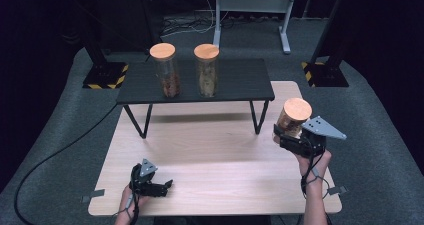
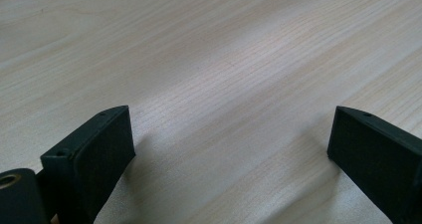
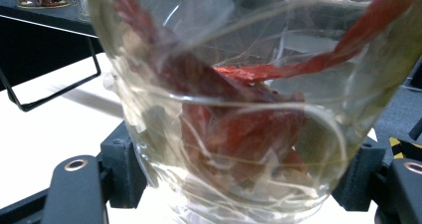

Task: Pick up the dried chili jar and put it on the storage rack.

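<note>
Pale wooden table (image 1: 200,155), dark shelf (image 1: 240,82) with two corked jars (image 1: 166,70) upper centre
Right gripper (image 1: 290,135) pinches a third jar (image 1: 292,116) at right; left gripper (image 1: 160,186), jaws spread, lower left

A glass jar (image 1: 292,119) with wooden lid, holding red pieces, sits tilted between the right gripper's (image 1: 289,137) jaws.

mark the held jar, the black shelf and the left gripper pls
held jar (image 1: 294,110), high view, on its wooden lid
black shelf (image 1: 240,80), high view, bare top right of the two jars standing on it
left gripper (image 2: 231,144), left gripper view, midway between its open jaws
</note>
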### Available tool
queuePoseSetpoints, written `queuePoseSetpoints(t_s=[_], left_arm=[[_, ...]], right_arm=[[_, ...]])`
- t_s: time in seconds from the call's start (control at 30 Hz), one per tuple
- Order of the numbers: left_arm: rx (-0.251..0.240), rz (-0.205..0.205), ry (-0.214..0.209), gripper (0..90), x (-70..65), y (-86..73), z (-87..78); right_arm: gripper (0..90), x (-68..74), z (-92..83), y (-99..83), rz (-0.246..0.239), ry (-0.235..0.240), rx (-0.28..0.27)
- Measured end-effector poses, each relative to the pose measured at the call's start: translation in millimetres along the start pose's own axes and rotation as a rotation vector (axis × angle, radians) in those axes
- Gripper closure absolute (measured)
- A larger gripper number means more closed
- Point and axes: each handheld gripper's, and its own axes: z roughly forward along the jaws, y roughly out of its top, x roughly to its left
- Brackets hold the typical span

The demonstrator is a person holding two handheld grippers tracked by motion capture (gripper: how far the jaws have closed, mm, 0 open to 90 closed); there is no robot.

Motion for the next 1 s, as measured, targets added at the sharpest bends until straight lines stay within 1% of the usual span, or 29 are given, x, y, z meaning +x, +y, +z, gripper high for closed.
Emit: queuePoseSetpoints(t_s=[0.4,0.63,0.73,1.0], left_arm=[[0.000,0.000,0.000,3.4,0.0,0.0,0.0],[0.001,0.000,0.001,3.3,0.1,0.0,0.0],[0.001,0.000,0.001,3.3,0.0,0.0,0.0],[0.001,0.000,0.001,3.3,0.0,0.0,0.0]], right_arm=[[24.4,-0.6,3.8,7.6,-0.001,0.001,-0.007],[24.4,-2.5,6.2,11.2,-0.007,-0.003,0.002],[24.4,-2.5,6.4,12.8,-0.002,-0.003,-0.002],[24.4,-2.6,9.0,17.9,-0.011,-0.002,0.001]])
